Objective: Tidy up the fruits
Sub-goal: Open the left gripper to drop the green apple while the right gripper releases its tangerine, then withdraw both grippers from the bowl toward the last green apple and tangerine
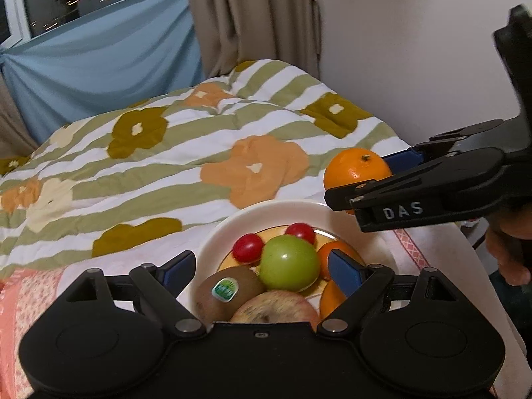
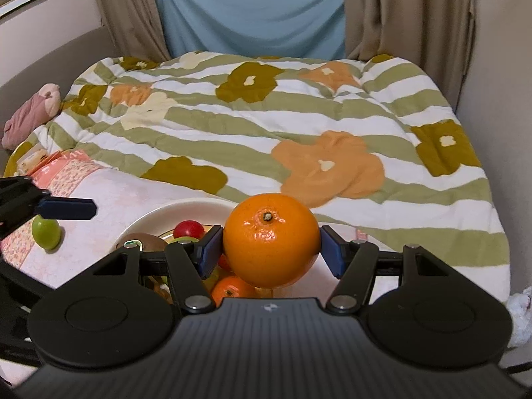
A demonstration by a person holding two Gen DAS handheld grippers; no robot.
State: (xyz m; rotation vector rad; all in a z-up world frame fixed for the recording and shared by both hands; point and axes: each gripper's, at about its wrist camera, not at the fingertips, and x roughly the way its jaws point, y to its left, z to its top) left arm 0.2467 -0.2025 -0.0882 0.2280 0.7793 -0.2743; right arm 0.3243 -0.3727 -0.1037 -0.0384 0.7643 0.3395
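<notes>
A white bowl [image 1: 212, 232] holds a kiwi [image 1: 229, 291], green apple [image 1: 288, 262], cherry tomatoes [image 1: 247, 247] and oranges. Right gripper [image 2: 269, 246] fingers grasp an orange [image 2: 271, 239] above its rim; left gripper [image 1: 262, 271] fingers spread, released.

Glossy dimpled orange [image 2: 271, 239], quilted cloth blanket [image 2: 266, 123], glazed plate [image 1: 266, 212].
</notes>
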